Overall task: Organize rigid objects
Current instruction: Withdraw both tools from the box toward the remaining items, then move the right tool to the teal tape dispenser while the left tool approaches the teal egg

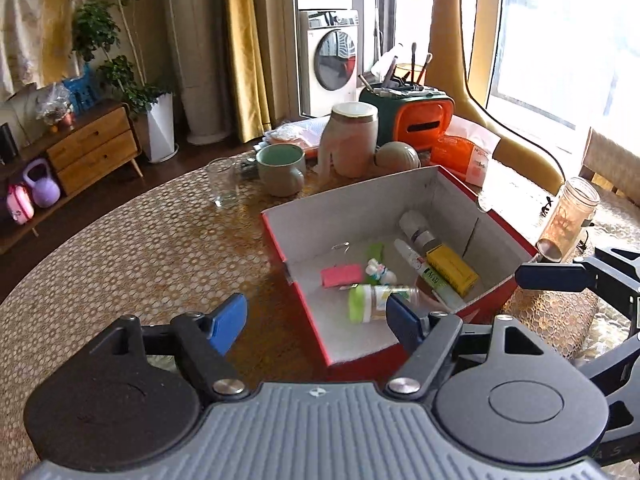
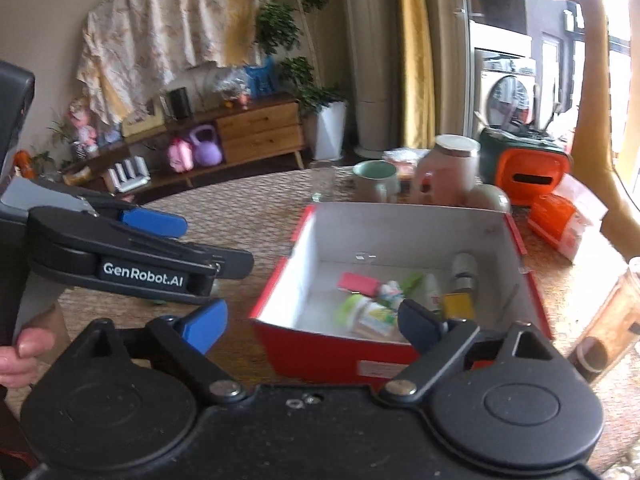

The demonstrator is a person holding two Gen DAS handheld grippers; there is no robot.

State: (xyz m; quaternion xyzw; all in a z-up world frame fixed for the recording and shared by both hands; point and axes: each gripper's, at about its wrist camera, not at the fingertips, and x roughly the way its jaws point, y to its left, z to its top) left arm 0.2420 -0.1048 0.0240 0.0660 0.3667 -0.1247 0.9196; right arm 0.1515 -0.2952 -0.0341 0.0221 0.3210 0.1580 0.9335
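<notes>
Open red box (image 1: pixel 496 292) with white inside, on table, holding pink clip (image 1: pixel 341 275), yellow carton (image 1: pixel 452 270), green-capped bottle (image 1: pixel 376 302) lying flat

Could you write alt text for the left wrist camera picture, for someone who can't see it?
An open, empty hand-held gripper with blue pads hovers over a red cardboard box on a patterned round table. The box holds a yellow carton, a pink block, and small bottles and tubes. Behind it stand a green mug and a glass.
</notes>
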